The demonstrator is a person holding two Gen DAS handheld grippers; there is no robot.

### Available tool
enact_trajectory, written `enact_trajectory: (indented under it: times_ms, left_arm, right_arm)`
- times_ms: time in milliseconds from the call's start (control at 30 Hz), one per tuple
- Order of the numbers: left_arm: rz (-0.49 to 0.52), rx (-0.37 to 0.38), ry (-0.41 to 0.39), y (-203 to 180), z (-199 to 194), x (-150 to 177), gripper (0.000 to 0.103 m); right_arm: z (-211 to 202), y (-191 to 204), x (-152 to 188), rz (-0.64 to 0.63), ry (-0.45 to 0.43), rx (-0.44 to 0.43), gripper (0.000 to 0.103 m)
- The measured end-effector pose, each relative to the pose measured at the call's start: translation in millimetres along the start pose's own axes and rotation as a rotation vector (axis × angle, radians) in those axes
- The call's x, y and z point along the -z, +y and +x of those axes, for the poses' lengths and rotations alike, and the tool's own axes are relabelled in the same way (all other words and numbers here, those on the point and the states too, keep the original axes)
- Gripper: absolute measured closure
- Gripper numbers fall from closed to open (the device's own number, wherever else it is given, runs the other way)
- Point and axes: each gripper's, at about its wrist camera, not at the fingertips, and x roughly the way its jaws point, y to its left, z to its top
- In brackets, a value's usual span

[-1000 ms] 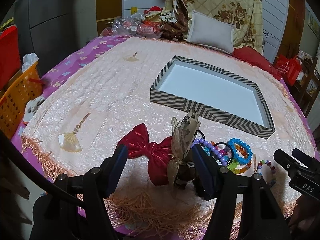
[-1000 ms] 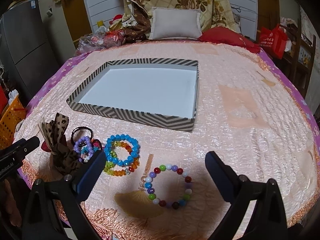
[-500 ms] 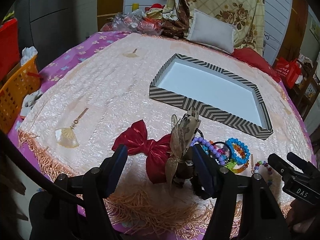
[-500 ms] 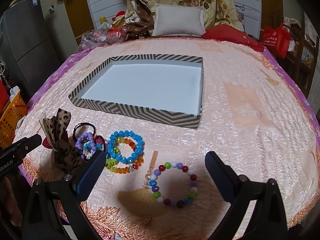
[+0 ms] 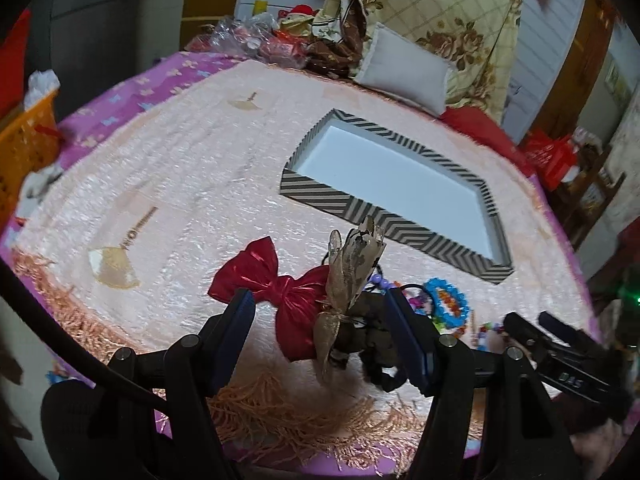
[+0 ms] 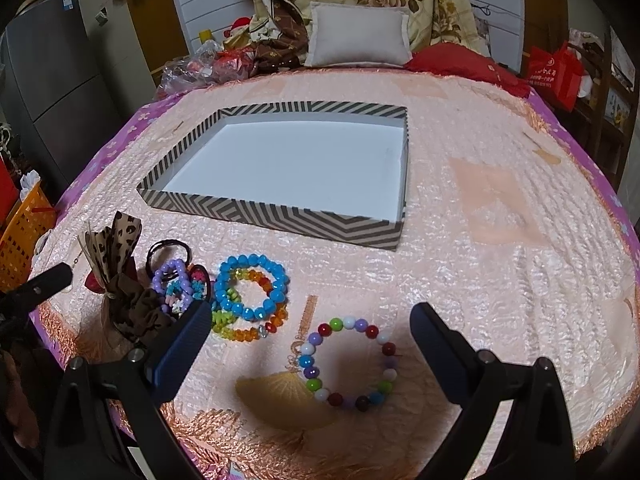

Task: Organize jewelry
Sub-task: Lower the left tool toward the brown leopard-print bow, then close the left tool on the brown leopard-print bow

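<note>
Left fingers [image 5: 320, 328] apart, right fingers [image 6: 310, 344] apart, one striped box [image 6: 280, 214], two bows [image 5: 280, 292].

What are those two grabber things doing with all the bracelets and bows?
Someone is tidying jewelry into the striped box, which has nothing in it yet. The left gripper is open around the red bow and leopard bow. The right gripper is open over the multicolored bead bracelet. Nothing is picked up.

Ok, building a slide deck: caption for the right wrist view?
Open right gripper hovers over multicolored bead bracelet near the empty striped box.
</note>
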Motion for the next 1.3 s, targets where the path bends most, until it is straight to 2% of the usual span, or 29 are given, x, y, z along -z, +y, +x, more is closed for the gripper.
enact_trajectory:
  times_ms: [100,200,400,533,567,600,633,667,700,767,867,1100,1233,1267,1300]
  left_arm:
    - [-0.006,0.034,0.023,2.7,5.1,-0.9,0.049]
    - [0.008,0.036,0.042,-1.5,12.5,1.2,0.049]
    - [0.163,0.013,0.021,-32.5,21.2,8.0,0.049]
    - [0.185,0.037,0.043,-35.9,34.4,6.1,0.050]
    - [0.182,0.057,0.056,-35.9,38.2,5.6,0.055]
    - [0.183,0.078,0.069,-36.2,42.1,5.4,0.071]
    - [0.191,0.078,0.078,-36.2,45.5,5.2,0.079]
    - [0.205,0.065,0.082,-37.4,48.1,5.4,0.094]
    - [0.218,0.046,0.080,-38.7,49.6,5.8,0.103]
    - [0.225,0.041,0.075,-38.8,49.3,6.0,0.103]
    - [0.205,0.073,0.066,-35.7,42.4,4.6,0.103]
    - [0.187,0.058,0.010,-32.1,23.9,-4.8,0.103]
    - [0.184,0.074,-0.009,-32.8,18.1,-7.5,0.103]
    - [0.178,0.075,-0.008,-32.4,19.5,-7.2,0.101]
    - [0.177,0.077,-0.001,-32.0,21.9,-6.5,0.082]
  right_arm:
    - [3.4,0.5,0.4,0.005,0.012,-0.020,0.002]
    - [5.6,5.4,1.9,-0.016,0.021,-0.033,0.002]
    - [9.6,10.0,3.1,-0.038,0.033,-0.035,0.002]
    - [10.5,7.0,2.9,-0.022,0.036,-0.047,0.002]
    - [10.7,6.4,2.8,-0.020,0.036,-0.049,0.002]
    - [11.1,5.7,2.6,-0.019,0.037,-0.052,0.002]
    - [11.6,5.1,2.5,-0.016,0.038,-0.056,0.002]
    - [12.0,5.0,2.5,-0.015,0.039,-0.057,0.002]
    - [12.4,4.8,2.4,-0.014,0.041,-0.057,0.002]
    - [13.6,5.0,2.8,-0.016,0.046,-0.056,0.002]
    - [16.3,6.7,3.8,-0.022,0.057,-0.057,0.002]
    - [18.3,12.4,7.0,-0.064,0.067,-0.082,0.002]
    - [18.1,11.8,6.0,-0.077,0.060,-0.063,0.002]
    - [17.9,10.6,5.5,-0.072,0.062,-0.069,0.002]
    - [17.7,9.4,5.2,-0.066,0.063,-0.072,0.002]
